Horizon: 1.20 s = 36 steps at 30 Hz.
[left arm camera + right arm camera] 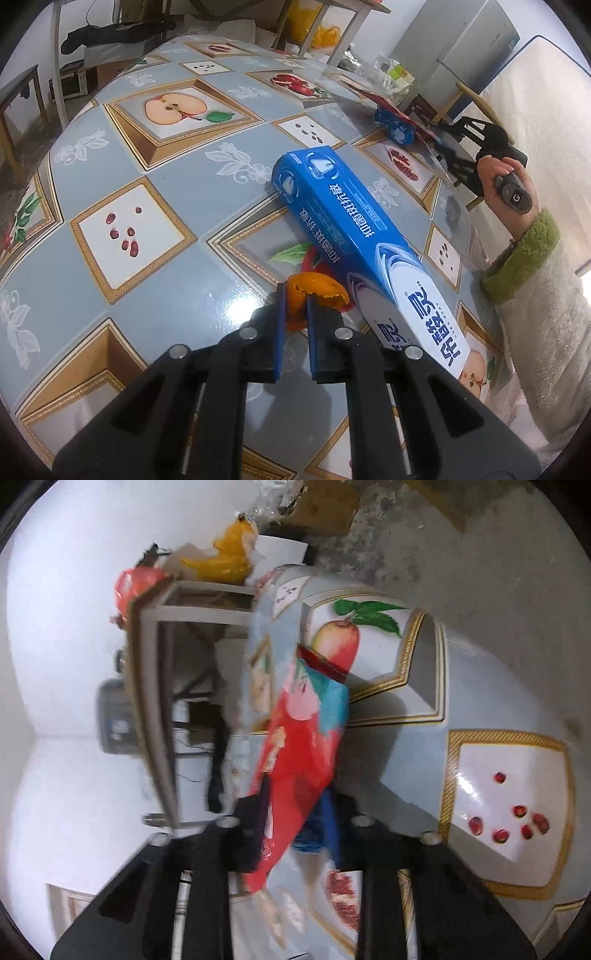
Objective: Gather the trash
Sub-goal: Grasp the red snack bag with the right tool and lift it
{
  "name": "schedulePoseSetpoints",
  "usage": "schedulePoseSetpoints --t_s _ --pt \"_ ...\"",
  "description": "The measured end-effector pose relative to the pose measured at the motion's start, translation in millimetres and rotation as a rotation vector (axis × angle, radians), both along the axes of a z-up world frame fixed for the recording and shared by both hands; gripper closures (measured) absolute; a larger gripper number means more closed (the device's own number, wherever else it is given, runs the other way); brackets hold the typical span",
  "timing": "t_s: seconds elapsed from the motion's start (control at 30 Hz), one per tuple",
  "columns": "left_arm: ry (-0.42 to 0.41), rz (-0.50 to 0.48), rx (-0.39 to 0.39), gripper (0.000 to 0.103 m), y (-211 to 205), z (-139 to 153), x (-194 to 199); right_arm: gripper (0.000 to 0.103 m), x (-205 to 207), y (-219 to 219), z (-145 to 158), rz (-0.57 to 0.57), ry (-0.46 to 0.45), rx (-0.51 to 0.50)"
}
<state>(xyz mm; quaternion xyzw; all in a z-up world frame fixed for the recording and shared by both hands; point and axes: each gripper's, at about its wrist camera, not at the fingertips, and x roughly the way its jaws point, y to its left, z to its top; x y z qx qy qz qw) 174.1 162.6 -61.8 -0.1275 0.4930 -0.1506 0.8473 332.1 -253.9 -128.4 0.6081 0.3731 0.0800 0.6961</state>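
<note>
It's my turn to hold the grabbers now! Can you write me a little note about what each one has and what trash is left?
Left gripper: shut on an orange peel, just above the table.
Right gripper: shut on a red and blue wrapper, picture blurred.
Blue box: lying on the table beside the peel.
Done: two pieces of trash picked up.
Left: drop both off, then take the box. No bin in view.

Orange peel (317,295) pinched; red/blue wrapper (295,746) clamped, blurred.
</note>
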Motion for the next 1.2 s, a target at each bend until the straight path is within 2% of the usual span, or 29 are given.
schedulePoseSetpoints --t_s 0.13,0.27,0.33,0.43,0.53,0.57,0.63,0.73,0.8,0.97,1.07,1.17,1.2 --pt "0.013 0.008 -0.015 0.094 2 0 0 0.099 -18 -11 6 0.004 -0.040 0.065" --pt "0.017 0.015 -0.025 0.094 4 0 -2 0.099 -56 -25 27 0.087 -0.116 0.137" --pt "0.017 0.017 -0.026 0.094 5 0 -3 0.099 -80 -34 39 0.139 -0.137 0.120" --pt "0.017 0.017 -0.027 0.094 5 0 -4 0.099 -117 -44 42 0.205 -0.125 0.134" --pt "0.013 0.012 -0.019 0.094 4 0 -4 0.094 -140 -49 36 0.218 -0.077 0.110" --pt "0.011 0.012 -0.018 0.094 4 0 -4 0.091 -143 -50 33 0.217 -0.055 0.092" --pt "0.014 0.016 -0.017 0.094 3 1 -2 0.065 -143 -50 25 0.205 -0.036 0.095" --pt "0.014 0.030 -0.028 0.094 4 0 -1 0.049 -117 -38 17 0.182 -0.029 0.103" --pt "0.013 0.040 -0.035 0.094 4 -1 0 0.044 -94 -28 10 0.167 -0.022 0.111" --pt "0.013 0.055 -0.022 0.094 2 0 0 0.044 -35 -3 -11 0.089 0.042 0.138" --pt "0.008 0.051 -0.011 0.094 -1 1 -1 0.049 -14 1 -19 -0.024 0.059 0.198" --pt "0.006 0.047 -0.003 0.094 -1 1 -1 0.067 -3 2 -25 -0.101 0.058 0.278" --pt "0.006 0.046 -0.003 0.094 -1 1 -1 0.079 0 3 -27 -0.108 0.055 0.296"
